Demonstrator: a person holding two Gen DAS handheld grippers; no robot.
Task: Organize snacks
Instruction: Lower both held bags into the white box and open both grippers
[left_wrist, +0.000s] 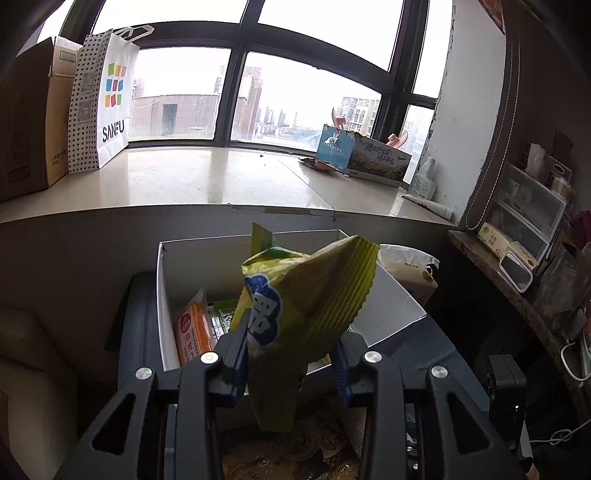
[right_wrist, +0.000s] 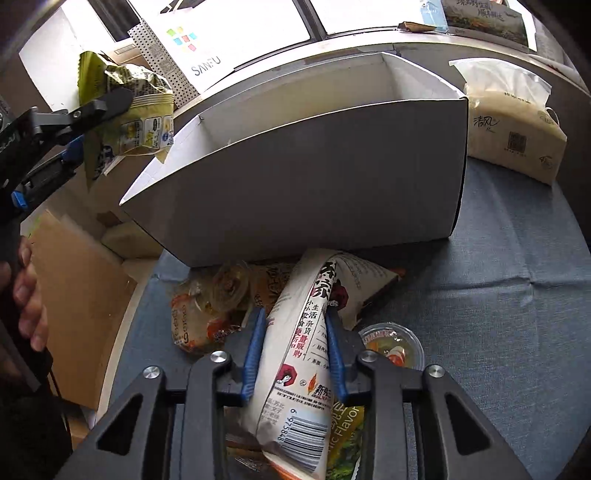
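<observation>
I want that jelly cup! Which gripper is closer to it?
Right. The right gripper is down in the snack pile, clamped on a white packet, with the jelly cup just beside it. The left gripper holds a yellow bag up over the white box.

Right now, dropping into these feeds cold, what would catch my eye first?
The yellow-green snack bag clamped in the left gripper, held up over the open white box. Next, the right gripper down in the snack pile in front of that box, shut on a white packet with red print. A jelly cup lies just right of it on the blue cloth.
</observation>
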